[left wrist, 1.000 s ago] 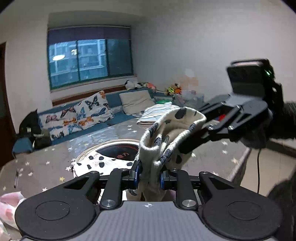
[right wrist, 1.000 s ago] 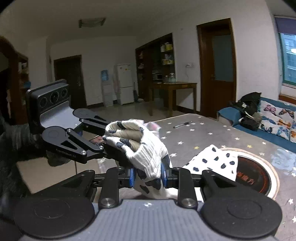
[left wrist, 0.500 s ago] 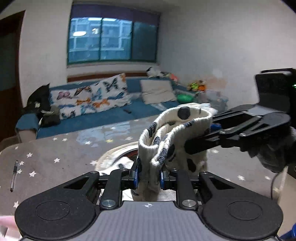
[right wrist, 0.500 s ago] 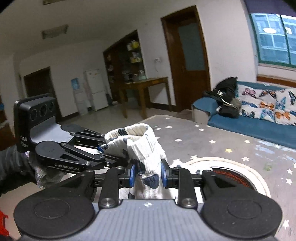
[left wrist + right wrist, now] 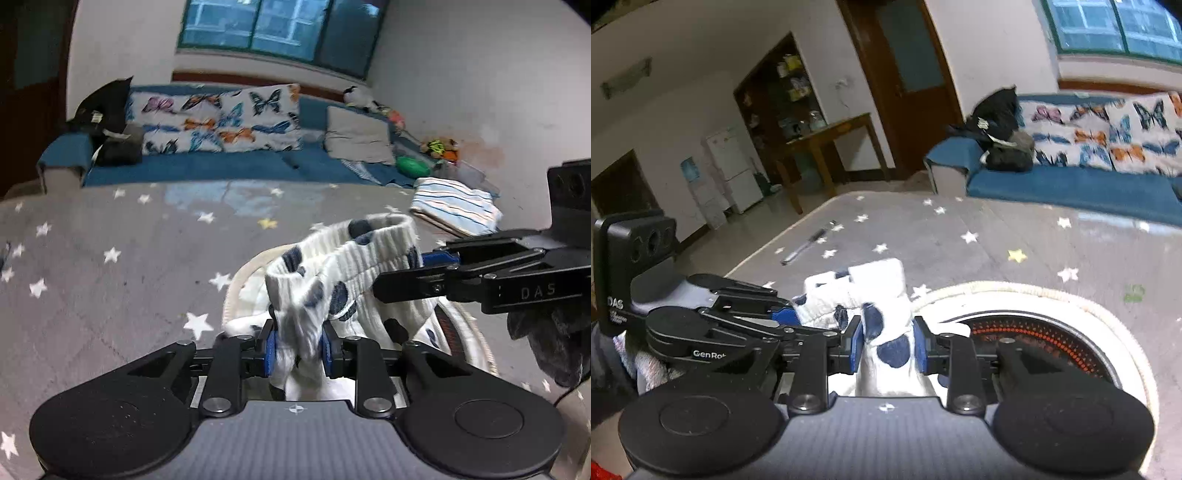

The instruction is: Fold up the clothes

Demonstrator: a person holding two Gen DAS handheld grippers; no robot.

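Left wrist: both hand-held grippers' jaws opening, spotted garment point(image 5: 354, 266) between pads.

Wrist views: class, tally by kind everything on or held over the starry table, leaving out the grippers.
Garments: 2 (spotted garment, striped garment)
Pens: 1 (pen)
Mats: 1 (round mat)
Total: 4

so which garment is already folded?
The blue-striped one lying flat at the table's far edge; the spotted white one hangs between both tongs.
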